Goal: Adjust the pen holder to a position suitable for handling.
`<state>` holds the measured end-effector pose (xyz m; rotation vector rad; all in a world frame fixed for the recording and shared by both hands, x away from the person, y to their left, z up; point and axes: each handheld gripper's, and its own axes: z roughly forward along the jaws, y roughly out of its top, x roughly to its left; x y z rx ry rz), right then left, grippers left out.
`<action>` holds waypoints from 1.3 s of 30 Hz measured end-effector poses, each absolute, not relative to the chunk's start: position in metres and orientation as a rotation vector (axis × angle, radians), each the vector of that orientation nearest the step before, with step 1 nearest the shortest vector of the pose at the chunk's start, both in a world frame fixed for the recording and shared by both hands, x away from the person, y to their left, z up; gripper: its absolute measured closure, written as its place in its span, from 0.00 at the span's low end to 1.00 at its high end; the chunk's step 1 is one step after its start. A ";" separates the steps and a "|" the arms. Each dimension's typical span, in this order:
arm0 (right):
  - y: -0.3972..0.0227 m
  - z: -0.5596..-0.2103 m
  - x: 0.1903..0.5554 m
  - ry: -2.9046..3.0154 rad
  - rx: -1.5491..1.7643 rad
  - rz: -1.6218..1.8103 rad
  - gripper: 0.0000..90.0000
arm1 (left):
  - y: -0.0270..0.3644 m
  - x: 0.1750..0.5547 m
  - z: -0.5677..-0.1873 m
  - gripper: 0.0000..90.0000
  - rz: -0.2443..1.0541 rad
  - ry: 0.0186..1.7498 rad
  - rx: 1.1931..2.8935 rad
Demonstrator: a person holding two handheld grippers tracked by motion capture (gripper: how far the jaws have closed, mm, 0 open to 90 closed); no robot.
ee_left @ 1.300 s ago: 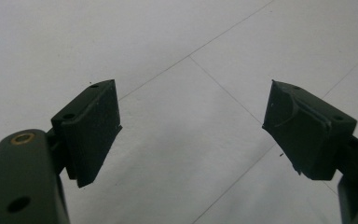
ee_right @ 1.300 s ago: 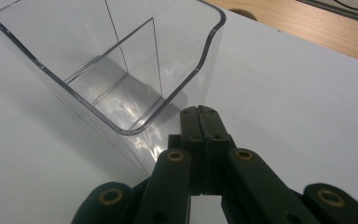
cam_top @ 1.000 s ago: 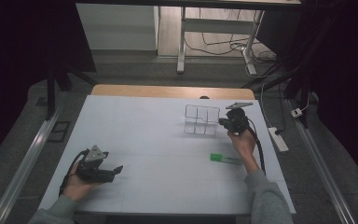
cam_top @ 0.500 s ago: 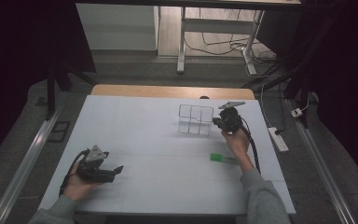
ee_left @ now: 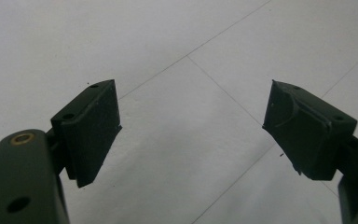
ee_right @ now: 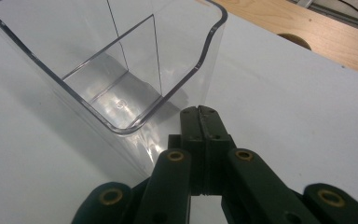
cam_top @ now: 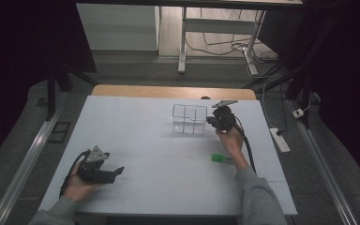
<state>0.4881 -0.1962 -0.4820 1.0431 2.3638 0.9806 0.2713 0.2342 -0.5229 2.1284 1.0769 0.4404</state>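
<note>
Item: clear plastic organiser box, rectangular, divided by transparent partitions into compartments, all seen empty. It is placed upright on the white table surface, toward the far edge and right of centre, well short of the bare wooden strip that runs along the far edge. In the right gripper view its rounded corner and wavy rim are shown close up, just ahead and to the left of the jaws.

Item: right gripper, black, held in the person's right hand, carried at the box's right end. Its jaws are pressed together with nothing between them, as seen in the right gripper view; the tips are set against or just beside the box's outer wall near the corner, and whether contact is made cannot be told.

Item: small green flat piece, laid on the table surface beside the right forearm, nearer the near edge than the box and apart from it.

Item: left gripper, black with a grey three-cornered plate, held in the left hand near the near left corner of the table, well apart from the box. Its jaws are spread wide over bare table, nothing between them.
</note>
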 end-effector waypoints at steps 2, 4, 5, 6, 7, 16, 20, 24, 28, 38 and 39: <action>-0.193 -0.482 0.489 2.368 1.040 0.981 1.00 | 0.234 0.271 -0.523 0.20 0.440 1.078 2.128; -0.189 -0.483 0.488 2.368 1.038 0.985 0.99 | 0.234 0.271 -0.523 0.20 0.441 1.076 2.130; -0.187 -0.483 0.488 2.369 1.039 0.989 1.00 | 0.234 0.271 -0.523 0.20 0.442 1.076 2.130; -0.186 -0.483 0.488 2.368 1.034 0.991 1.00 | 0.234 0.271 -0.523 0.20 0.442 1.076 2.131; -0.184 -0.483 0.488 2.376 1.026 0.988 0.99 | 0.234 0.271 -0.523 0.20 0.442 1.077 2.131; -0.168 -0.485 0.487 2.399 1.004 1.004 1.00 | 0.234 0.271 -0.523 0.20 0.443 1.077 2.133; -0.160 -0.487 0.487 2.407 0.991 1.004 1.00 | 0.234 0.271 -0.523 0.20 0.445 1.076 2.132; -0.155 -0.488 0.487 2.415 0.977 1.005 1.00 | 0.234 0.272 -0.524 0.20 0.445 1.077 2.136; -0.153 -0.490 0.488 2.414 0.977 1.010 1.00 | 0.235 0.271 -0.523 0.20 0.445 1.077 2.131; -0.158 -0.486 0.483 2.418 0.962 1.005 1.00 | 0.237 0.271 -0.523 0.20 0.448 1.080 2.124; -0.159 -0.485 0.483 2.413 0.961 1.006 1.00 | 0.237 0.271 -0.523 0.20 0.448 1.080 2.124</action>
